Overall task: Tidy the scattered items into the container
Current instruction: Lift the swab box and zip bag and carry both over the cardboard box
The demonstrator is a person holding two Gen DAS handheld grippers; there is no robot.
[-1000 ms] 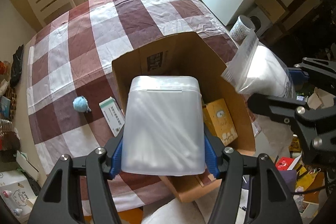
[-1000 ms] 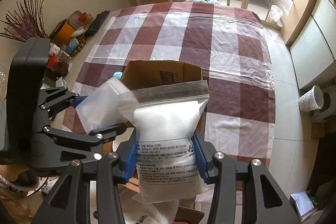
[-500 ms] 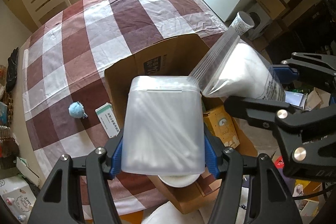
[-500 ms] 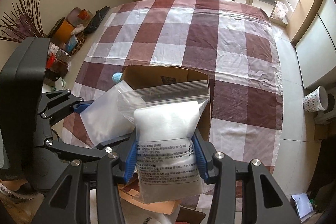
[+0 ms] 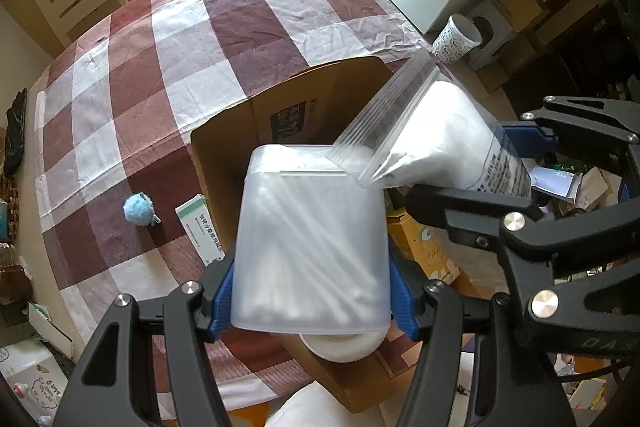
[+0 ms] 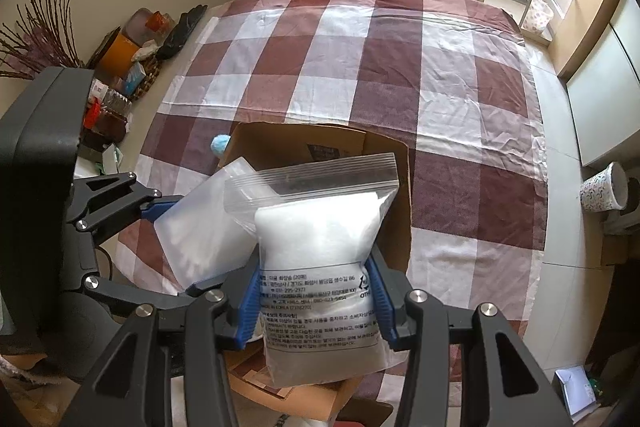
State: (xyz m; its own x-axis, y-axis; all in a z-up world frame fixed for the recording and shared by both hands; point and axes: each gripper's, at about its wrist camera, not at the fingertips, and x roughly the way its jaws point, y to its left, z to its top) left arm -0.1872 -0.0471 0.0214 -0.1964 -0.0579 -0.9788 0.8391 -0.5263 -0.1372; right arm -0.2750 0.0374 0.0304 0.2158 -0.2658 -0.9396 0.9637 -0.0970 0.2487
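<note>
Left claw: the left claw (image 5: pixel 311 291) squeezes a cloudy plastic tub (image 5: pixel 310 247) between its two blue pads (image 5: pixel 222 301). The pads press on both sides of the tub.
Plastic tub: it is full of thin white sticks. Its lid end points away from the claw. It hangs right over the open cardboard box (image 5: pixel 240 139).
Right claw: the right claw (image 6: pixel 316 301) pinches a clear zip bag (image 6: pixel 320 259) near its bottom. The blue pads push into the bag from both sides.
Zip bag: it is stuffed with soft white stuff and has a label with small print. Its zip end sticks up and touches the tub. It hangs over the box too, just beside the tub.
Cardboard box: it sits on the surface (image 5: pixel 280 11), near the front edge. A yellow box (image 5: pixel 424 251) and a white round thing (image 5: pixel 340 347) lie inside it.
Surface: it wears a red and white checked cloth.
Left out: a blue fluffy ball (image 5: pixel 138 209) and a small white and green carton (image 5: pixel 200 227) lie on the cloth, just beside the box, on its left.
</note>
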